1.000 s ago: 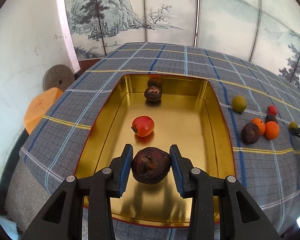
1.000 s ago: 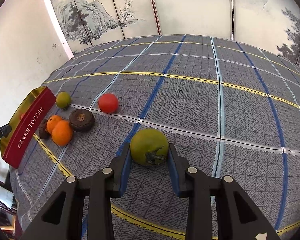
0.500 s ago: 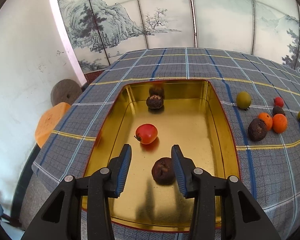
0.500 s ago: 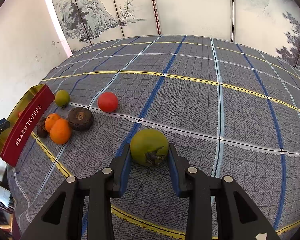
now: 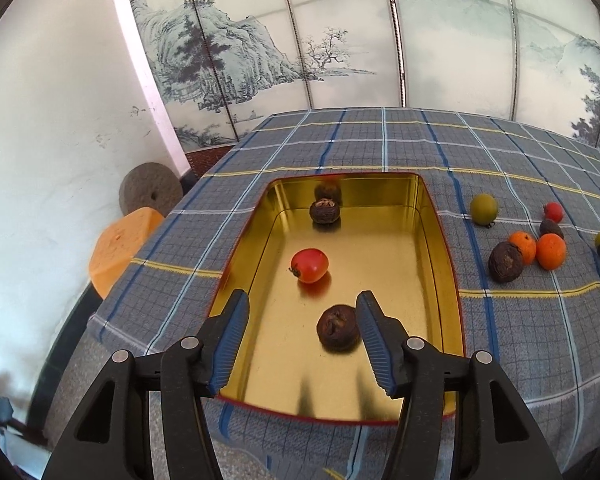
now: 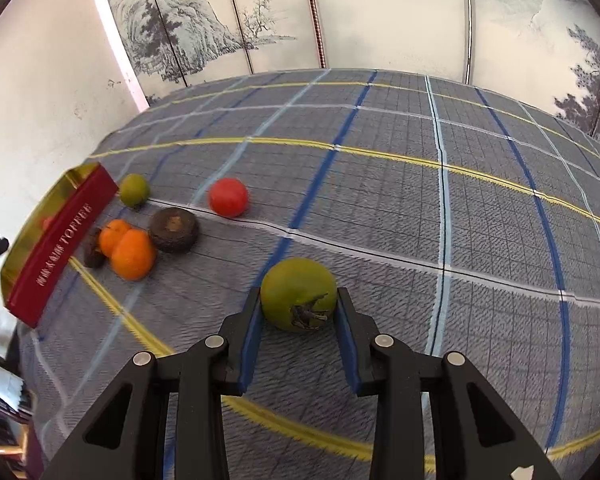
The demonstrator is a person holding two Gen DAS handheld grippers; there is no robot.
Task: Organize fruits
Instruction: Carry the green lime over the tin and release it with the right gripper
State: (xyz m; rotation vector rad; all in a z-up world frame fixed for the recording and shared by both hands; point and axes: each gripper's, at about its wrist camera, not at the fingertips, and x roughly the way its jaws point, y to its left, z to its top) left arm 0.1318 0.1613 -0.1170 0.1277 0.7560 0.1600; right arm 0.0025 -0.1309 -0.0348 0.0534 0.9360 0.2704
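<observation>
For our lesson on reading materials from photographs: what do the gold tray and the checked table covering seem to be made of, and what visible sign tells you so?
Gold tray: probably thin metal, a tin, with a polished gold finish; its floor and walls mirror the red fruit and dark fruits.
Checked table covering: seemingly woven cloth, matt; fine thread texture shows and its edge drapes over the table.

The dark wrinkled fruit (image 5: 338, 333) isn't clamped anymore: it's been let go and is now seen lying on the floor of the gold tin (image 5: 446, 248), near the front. The left gripper (image 5: 302, 326) jaws have just been opened wider and lifted clear, with the fruit left untouched below them.
</observation>
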